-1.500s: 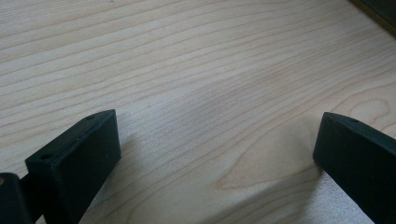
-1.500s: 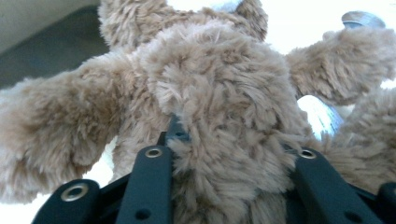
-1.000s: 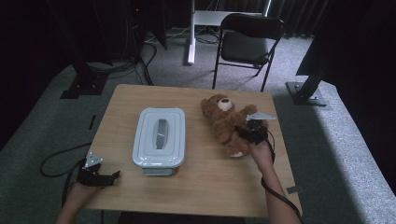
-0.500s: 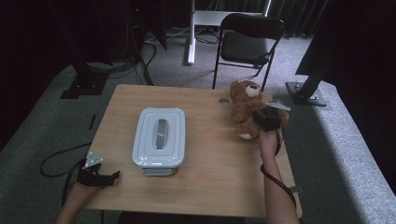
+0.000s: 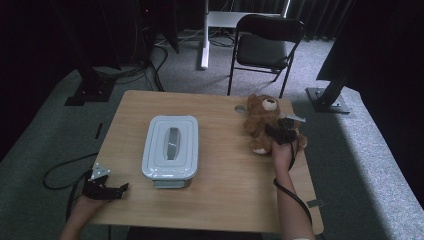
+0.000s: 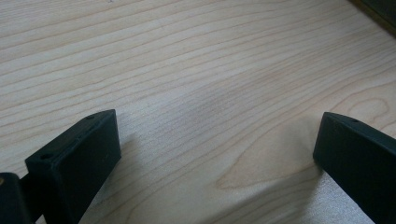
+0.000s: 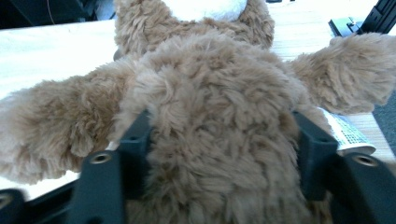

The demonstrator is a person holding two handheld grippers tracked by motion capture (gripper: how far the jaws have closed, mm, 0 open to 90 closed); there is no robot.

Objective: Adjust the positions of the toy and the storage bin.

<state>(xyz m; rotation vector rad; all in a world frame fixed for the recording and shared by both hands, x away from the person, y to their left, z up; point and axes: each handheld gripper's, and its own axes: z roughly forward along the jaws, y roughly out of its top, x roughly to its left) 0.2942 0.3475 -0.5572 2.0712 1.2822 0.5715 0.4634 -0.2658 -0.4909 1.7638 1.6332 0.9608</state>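
Teddy bear, brown and plush, sits near the far right corner of the wooden tabletop, its head toward the far edge and its pale muzzle facing up. The right gripper clamps it from the near side: in the right gripper view the two black fingers press into the fur of the bear's body on either side, with its arms spread out to left and right and a white label lying on the wood under one arm. The person's right hand reaches in from the near edge, a black cable trailing back along the forearm.

Near the middle of the tabletop, well apart from the bear, stands a pale blue-grey box with its lid on and a grey handle along the top.

The left gripper rests at the near left corner, well apart from the box. In the left gripper view its fingers stand wide apart just over bare wood, holding nothing.

A black folding chair stands on the grey carpet beyond the far edge.
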